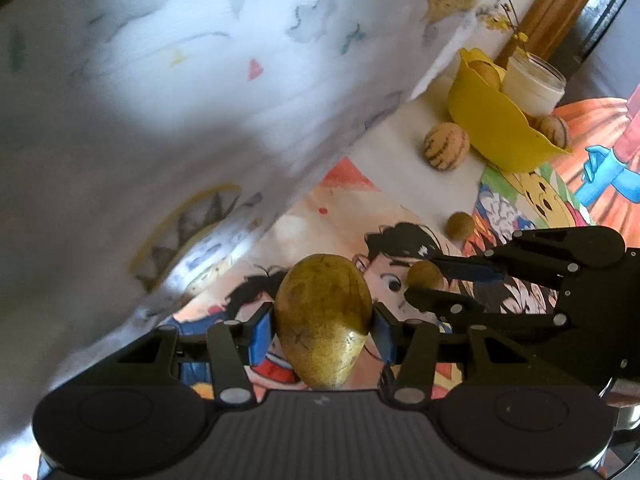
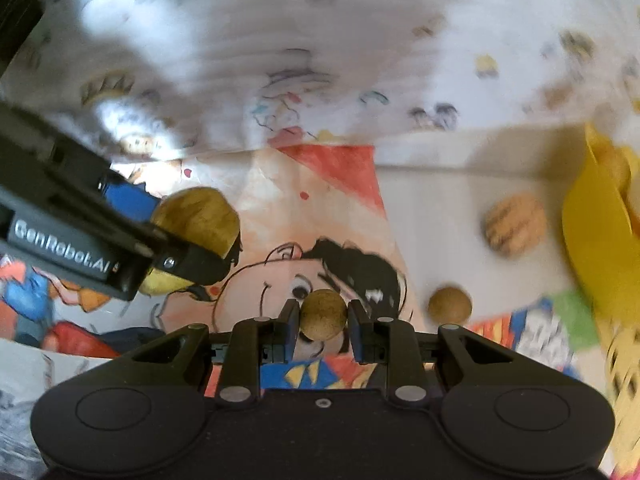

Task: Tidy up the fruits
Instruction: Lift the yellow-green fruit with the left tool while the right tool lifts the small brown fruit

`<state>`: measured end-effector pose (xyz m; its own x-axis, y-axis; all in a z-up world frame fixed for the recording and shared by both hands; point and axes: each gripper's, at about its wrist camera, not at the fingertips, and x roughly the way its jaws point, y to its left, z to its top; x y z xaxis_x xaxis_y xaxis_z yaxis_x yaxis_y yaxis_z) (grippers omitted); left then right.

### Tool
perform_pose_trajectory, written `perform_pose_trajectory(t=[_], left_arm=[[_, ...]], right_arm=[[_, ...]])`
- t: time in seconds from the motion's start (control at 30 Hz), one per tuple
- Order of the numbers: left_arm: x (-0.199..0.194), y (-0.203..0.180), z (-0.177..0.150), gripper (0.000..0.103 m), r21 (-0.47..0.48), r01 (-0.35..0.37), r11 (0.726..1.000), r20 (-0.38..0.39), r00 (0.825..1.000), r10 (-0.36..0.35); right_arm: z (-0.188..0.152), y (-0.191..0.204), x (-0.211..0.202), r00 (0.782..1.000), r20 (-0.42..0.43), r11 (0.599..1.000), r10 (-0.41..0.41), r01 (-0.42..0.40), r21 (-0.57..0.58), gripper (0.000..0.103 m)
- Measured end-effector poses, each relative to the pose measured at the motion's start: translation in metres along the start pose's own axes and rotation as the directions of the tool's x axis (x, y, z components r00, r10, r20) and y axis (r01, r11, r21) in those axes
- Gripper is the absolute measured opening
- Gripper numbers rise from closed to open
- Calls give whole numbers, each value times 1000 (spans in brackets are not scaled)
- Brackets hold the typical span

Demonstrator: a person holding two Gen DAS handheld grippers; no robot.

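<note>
Right now your left gripper [image 1: 323,330] is clamping the big olive-yellow oval fruit [image 1: 323,320] between its blue pads [image 1: 262,334], both pads pressing its sides, fruit sitting upright over the cartoon tablecloth [image 1: 340,216]. Your right gripper [image 2: 323,314] is pinching a small round brown fruit [image 2: 323,314], jaws narrow and tight on it. From the left wrist view that gripper is sitting just right of the oval fruit, apart from it.

Further out, a second small brown fruit [image 2: 449,306] is lying loose on the cloth just beyond your right fingers. Past it a striped tan fruit [image 1: 446,145] is resting on the white patch, right beside the yellow bowl [image 1: 492,128]. The bowl is holding at least two more tan fruits, one at each end. A white jar [image 1: 534,86] with twigs is standing behind the bowl, touching or nearly so, can't tell

Patterned white fabric [image 1: 160,80] is hanging along the far side, blurred
</note>
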<state>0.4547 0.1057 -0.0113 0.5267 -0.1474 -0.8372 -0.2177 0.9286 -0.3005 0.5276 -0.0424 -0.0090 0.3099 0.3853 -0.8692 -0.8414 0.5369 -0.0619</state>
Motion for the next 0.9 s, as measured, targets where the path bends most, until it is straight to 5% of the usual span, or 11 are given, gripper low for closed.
perform_pose_trajectory(t=[0.4,0.9], left_arm=[[-22,-15,-24,55,29,20,999,-3,1000,-20],[-59,-62,-67,55,97,66,993,-7,998,-65]], right_arm=[[-36,-4,-49,997,40,955,69,-78,286,28],[-108,21,-150,989,150,877,-22,-52,478,28]])
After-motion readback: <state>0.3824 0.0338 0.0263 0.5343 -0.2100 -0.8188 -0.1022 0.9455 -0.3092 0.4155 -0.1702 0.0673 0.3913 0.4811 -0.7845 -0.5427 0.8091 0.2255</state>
